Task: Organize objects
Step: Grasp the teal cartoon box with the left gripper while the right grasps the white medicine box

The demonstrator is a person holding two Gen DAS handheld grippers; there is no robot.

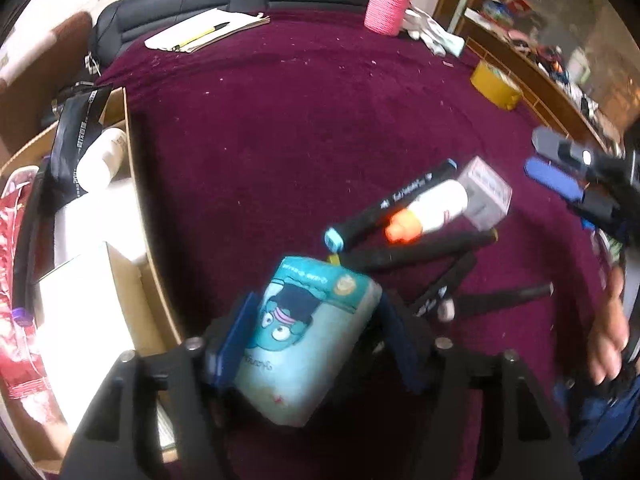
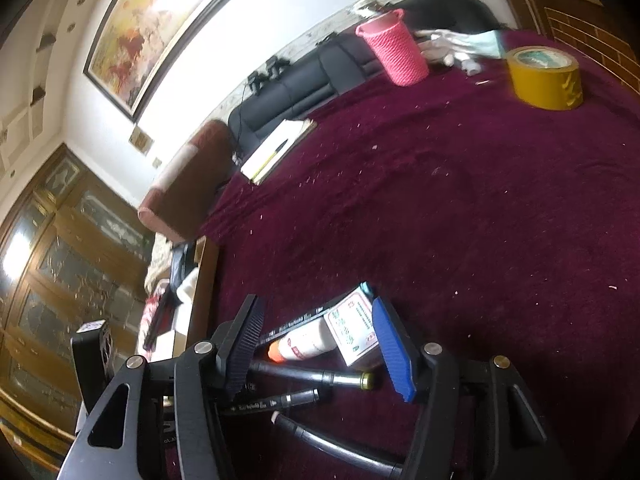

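Note:
My left gripper [image 1: 318, 300] is shut on a teal tissue pack [image 1: 308, 340] with a cartoon face, its blue pads pressing on both sides. The pack hangs low over the maroon cloth, just right of a cardboard box [image 1: 134, 184]. Beyond it lies a pile: black markers [image 1: 400, 208], a white glue bottle [image 1: 436, 206] with an orange cap, and a small box [image 1: 486, 196]. My right gripper [image 2: 316, 304] is open above that pile, with the glue bottle [image 2: 308, 346], the small box [image 2: 354, 330] and the markers [image 2: 304, 376] between its fingers, untouched. The right gripper [image 1: 560, 168] also shows at the right edge of the left wrist view.
The cardboard box holds a white bottle [image 1: 102, 158], a black pouch [image 1: 74, 140] and white cartons. At the back of the cloth stand a pink basket [image 2: 396, 48], a yellow tape roll [image 2: 544, 78] and a notepad with a pen [image 2: 276, 150]. A person's hand [image 1: 612, 328] is at right.

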